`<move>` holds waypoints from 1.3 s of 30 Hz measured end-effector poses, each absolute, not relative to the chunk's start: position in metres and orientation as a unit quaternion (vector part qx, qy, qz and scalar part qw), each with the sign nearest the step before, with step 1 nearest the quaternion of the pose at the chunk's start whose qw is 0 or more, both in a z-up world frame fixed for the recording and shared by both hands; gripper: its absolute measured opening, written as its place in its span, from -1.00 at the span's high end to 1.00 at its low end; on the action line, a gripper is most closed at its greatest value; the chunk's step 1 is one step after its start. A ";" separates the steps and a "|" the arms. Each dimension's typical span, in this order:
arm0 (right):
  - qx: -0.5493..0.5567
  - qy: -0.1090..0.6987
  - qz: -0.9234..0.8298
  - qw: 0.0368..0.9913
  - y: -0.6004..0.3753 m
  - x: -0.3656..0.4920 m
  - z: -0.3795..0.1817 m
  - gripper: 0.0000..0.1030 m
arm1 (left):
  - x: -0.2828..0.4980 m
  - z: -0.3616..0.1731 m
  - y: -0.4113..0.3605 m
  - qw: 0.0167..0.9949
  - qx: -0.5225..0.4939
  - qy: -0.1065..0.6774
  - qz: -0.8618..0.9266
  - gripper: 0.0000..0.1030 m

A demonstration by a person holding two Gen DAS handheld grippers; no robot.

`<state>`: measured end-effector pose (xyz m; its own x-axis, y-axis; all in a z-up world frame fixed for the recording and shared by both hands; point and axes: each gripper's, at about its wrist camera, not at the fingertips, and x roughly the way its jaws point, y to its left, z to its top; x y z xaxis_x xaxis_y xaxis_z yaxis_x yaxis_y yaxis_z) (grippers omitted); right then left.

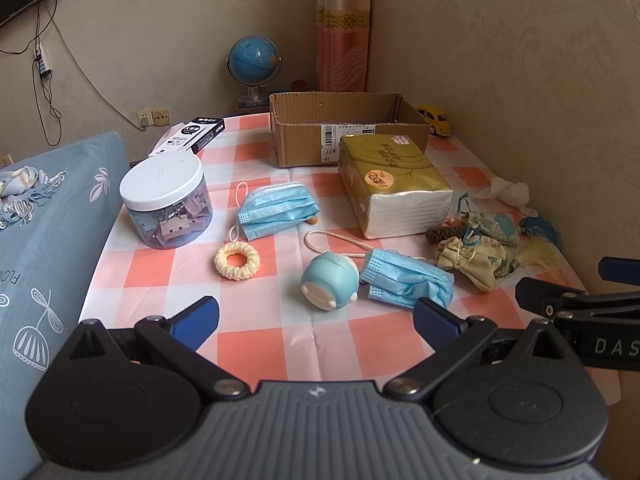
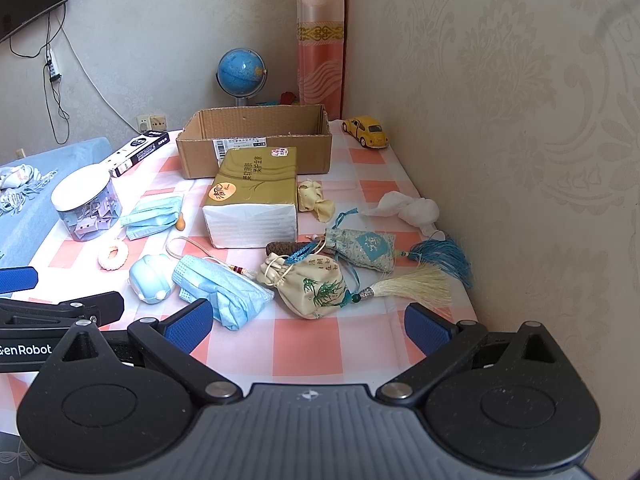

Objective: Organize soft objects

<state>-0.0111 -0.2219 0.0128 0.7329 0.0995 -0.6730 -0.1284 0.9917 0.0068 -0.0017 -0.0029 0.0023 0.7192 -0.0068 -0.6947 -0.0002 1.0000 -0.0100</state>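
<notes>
My left gripper [image 1: 316, 320] hovers open and empty above the checked table's near edge, just short of a round blue toy [image 1: 328, 286] and a crumpled blue face mask [image 1: 404, 280]. A second mask [image 1: 276, 210] and a cream scrunchie [image 1: 237, 260] lie further left. My right gripper [image 2: 308, 326] is open and empty too, in front of a cream drawstring sachet [image 2: 312, 284] and a blue sachet [image 2: 360, 250] with tassels. An open cardboard box [image 2: 256, 148] stands at the back, with a gold tissue pack [image 2: 252, 200] in front of it.
A jar of binder clips [image 1: 166, 200] and a black-and-white carton [image 1: 192, 136] stand at the left. A crumpled tissue [image 2: 404, 208], a cream cloth bow [image 2: 316, 200] and a yellow toy car [image 2: 366, 132] lie near the right wall. A blue cushion [image 1: 40, 240] borders the table's left side.
</notes>
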 end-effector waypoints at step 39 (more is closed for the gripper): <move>-0.048 0.366 0.088 0.925 -0.216 0.009 0.002 -1.00 | 0.027 -0.008 0.002 0.924 0.000 0.380 -0.035 -0.99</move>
